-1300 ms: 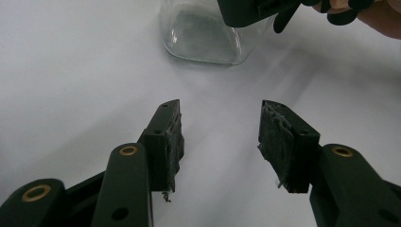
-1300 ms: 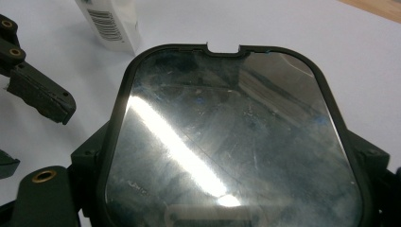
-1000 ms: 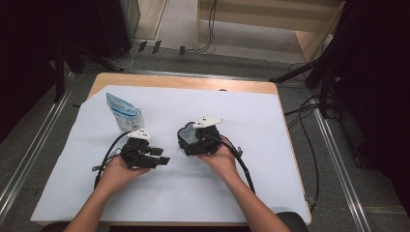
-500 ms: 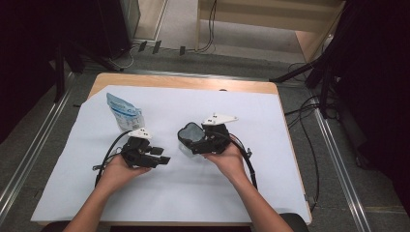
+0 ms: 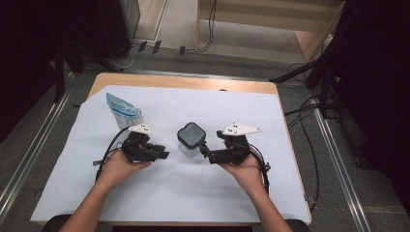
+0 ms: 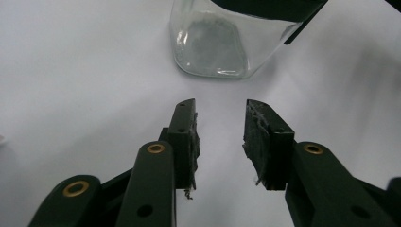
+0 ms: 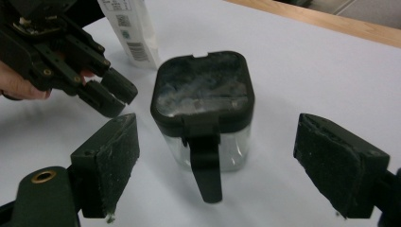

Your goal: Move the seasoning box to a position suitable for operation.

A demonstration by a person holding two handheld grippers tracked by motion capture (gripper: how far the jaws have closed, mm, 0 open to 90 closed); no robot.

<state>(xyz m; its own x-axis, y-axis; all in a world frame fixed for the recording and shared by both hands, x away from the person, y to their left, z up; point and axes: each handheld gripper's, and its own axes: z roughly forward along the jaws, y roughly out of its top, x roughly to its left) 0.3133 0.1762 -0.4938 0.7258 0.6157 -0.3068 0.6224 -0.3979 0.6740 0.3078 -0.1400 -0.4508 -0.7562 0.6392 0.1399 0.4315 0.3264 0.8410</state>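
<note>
Right gripper (image 7: 215, 170) first: jaws stand wide apart, one pad each side of the glass jar (image 7: 203, 118), neither touching it. Nothing held. The jar sits upright on the white sheet (image 5: 290, 121), mid-table, black lid (image 7: 203, 87) shut w/ its clasp tab hanging down the front wall toward the camera.

Left gripper (image 6: 220, 137): jaws part-open w/ a gap between the pads, and they've just been closing in; nothing is between them. They point at the jar's base (image 6: 213, 52) from close by, bare sheet in between. In the high view the left gripper (image 5: 162, 154) sits just left of the jar, the right gripper (image 5: 203, 150) just right of it.

What could go wrong, as I see it:
- Right jaws closing off-centre would shove the jar sideways instead of clamping it; glass walls look slick, so a weak squeeze could let it slip.
- The clasp tab sticks out in front; a pad catching it might pop the lid or tip the jar.
- The two grippers are near each other, so they could knock together if both go in at once.

Around: a blue-and-white packet (image 5: 123, 111) lies near the sheet's far left corner, well apart from the jar. Not in the way. Cables trail back toward the person's wrists.
</note>
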